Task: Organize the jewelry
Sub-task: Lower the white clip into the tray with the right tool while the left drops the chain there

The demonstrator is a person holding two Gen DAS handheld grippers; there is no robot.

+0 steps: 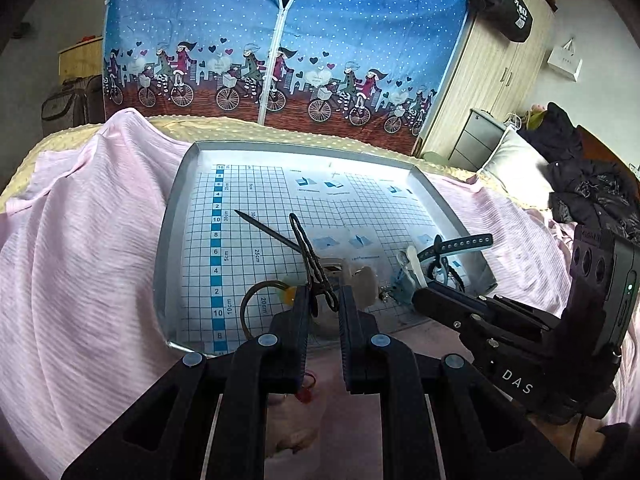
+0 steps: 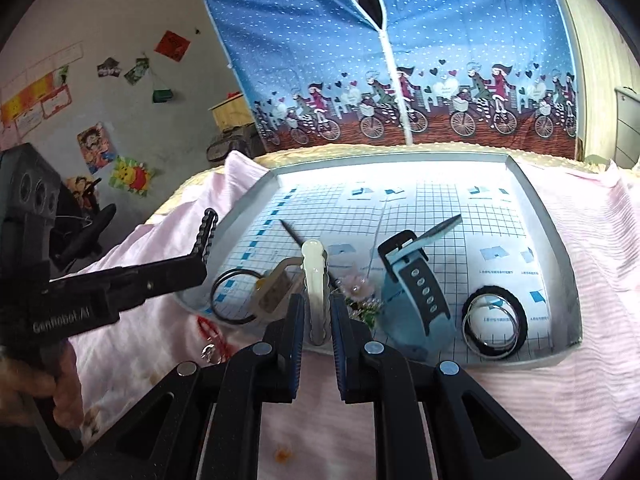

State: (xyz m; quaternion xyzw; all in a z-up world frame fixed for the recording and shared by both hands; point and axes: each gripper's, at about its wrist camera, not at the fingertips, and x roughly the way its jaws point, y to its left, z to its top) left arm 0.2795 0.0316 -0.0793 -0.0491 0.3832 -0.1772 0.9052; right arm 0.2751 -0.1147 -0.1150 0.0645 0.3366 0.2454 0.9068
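Two grippers are busy at the near edge of the tray [image 2: 560, 248], each with one piece, so this looks like the pick-up stage of sorting the jewelry. The left gripper [image 1: 324, 300] is pinching a dark chain [image 1: 306, 248], which sticks up above the fingers; in the right view the same chain [image 2: 208, 236] hangs over the tray's left edge. The right gripper [image 2: 316, 308] is closed on a cream hair clip [image 2: 314, 280], lifted at the near edge.

Everything else lies in the near half of the tray: a dark stick [image 1: 264, 228] towards the middle, a hair tie [image 2: 234, 296] by the near left corner, a blue watch [image 2: 416, 292] with its strap up, a small flower piece [image 2: 356, 286] just beside the clip, and black and silver bangles [image 2: 494, 320] near the right corner.

Next move, I guess: carry each piece to a free patch of the tray and let go without dragging the neighbours. The chain is floppy, so it could snag.

Readable stuff: "DAS" on the right gripper's body [image 1: 516, 380], "GenRobot.AI" on the left one [image 2: 60, 320], and ruler numbers like "10cm", "20cm", "25cm" on the grid sheet [image 1: 256, 280]. Other print is too small.
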